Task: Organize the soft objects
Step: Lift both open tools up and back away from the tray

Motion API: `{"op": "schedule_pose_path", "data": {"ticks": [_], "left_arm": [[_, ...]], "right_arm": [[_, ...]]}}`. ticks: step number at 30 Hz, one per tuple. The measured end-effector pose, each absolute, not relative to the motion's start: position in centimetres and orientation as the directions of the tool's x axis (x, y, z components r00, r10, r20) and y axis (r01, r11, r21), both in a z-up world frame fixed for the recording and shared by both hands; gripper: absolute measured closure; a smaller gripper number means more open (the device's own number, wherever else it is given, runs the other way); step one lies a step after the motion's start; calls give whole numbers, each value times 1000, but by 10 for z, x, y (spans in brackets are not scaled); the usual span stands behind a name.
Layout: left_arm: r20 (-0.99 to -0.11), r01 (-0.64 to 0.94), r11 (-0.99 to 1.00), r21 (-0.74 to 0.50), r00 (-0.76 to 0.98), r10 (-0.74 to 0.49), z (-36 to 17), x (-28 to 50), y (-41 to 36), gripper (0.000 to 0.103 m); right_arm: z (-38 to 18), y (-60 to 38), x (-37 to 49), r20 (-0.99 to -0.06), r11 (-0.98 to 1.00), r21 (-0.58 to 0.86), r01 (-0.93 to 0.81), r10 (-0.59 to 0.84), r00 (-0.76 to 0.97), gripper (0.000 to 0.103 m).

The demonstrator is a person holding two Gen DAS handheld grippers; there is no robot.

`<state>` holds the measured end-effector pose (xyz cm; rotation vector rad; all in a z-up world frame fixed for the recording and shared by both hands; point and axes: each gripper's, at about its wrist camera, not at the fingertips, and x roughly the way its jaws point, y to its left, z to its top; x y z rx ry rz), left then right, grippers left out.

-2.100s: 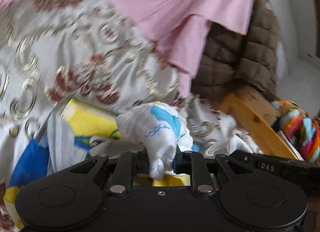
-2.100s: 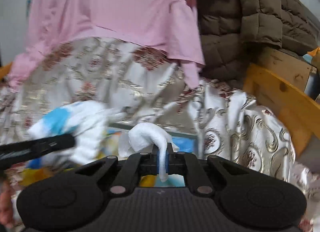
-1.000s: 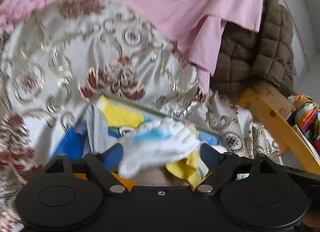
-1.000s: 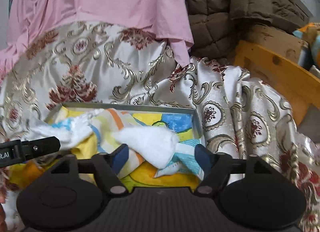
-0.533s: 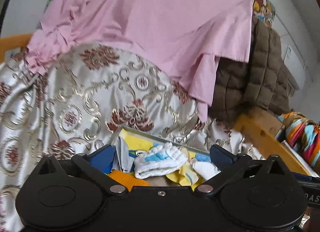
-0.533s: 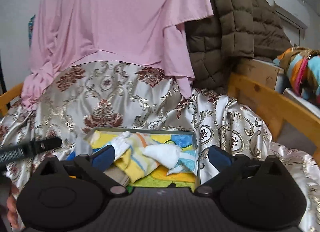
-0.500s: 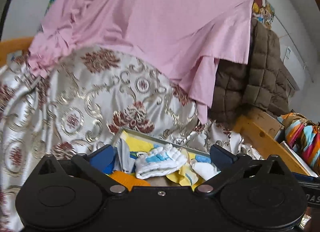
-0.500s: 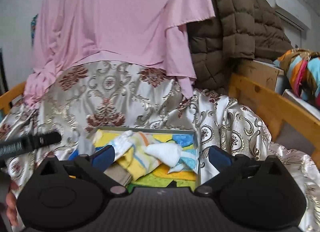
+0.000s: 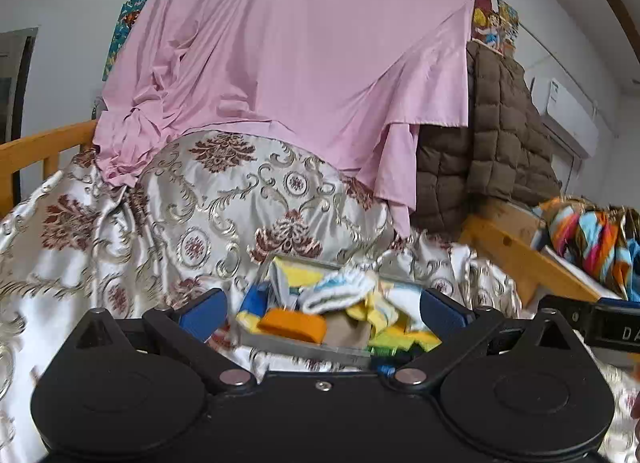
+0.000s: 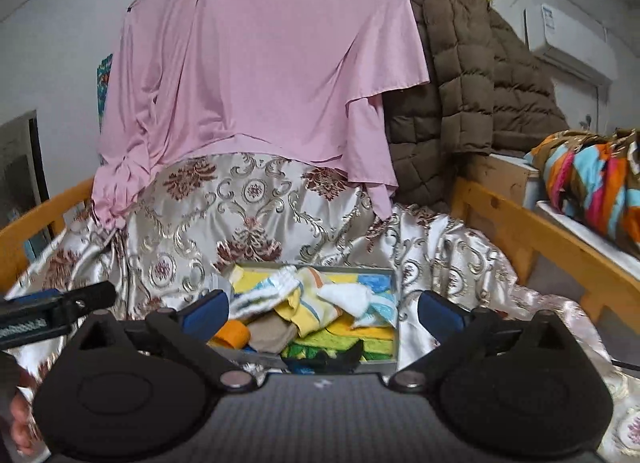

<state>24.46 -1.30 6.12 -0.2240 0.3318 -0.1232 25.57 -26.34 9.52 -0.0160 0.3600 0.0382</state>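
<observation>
Socks (image 10: 280, 295) lie, apparently loose, in the tray (image 10: 394, 327) beyond both wide-open, empty grippers (image 9: 320, 311) (image 10: 322, 313).

A pink sheet (image 10: 260, 63) drapes over the patterned satin bedspread (image 10: 256, 215), a brown quilted jacket (image 10: 472, 103) beside it.

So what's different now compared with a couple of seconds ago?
Both grippers let go: the left gripper dropped its white-and-blue sock, the right gripper its white sock, into the tray. Their jaws have just been opening and both pulled back. The bedding stayed put.
</observation>
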Motion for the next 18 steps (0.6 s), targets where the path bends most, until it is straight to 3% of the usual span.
{"op": "schedule_pose_path", "data": {"ticks": [18], "left_arm": [[-387, 73, 982, -175, 912, -137, 23, 148, -7, 1]], "right_arm": [[47, -237, 144, -342, 999, -39, 27, -39, 939, 0]]}}
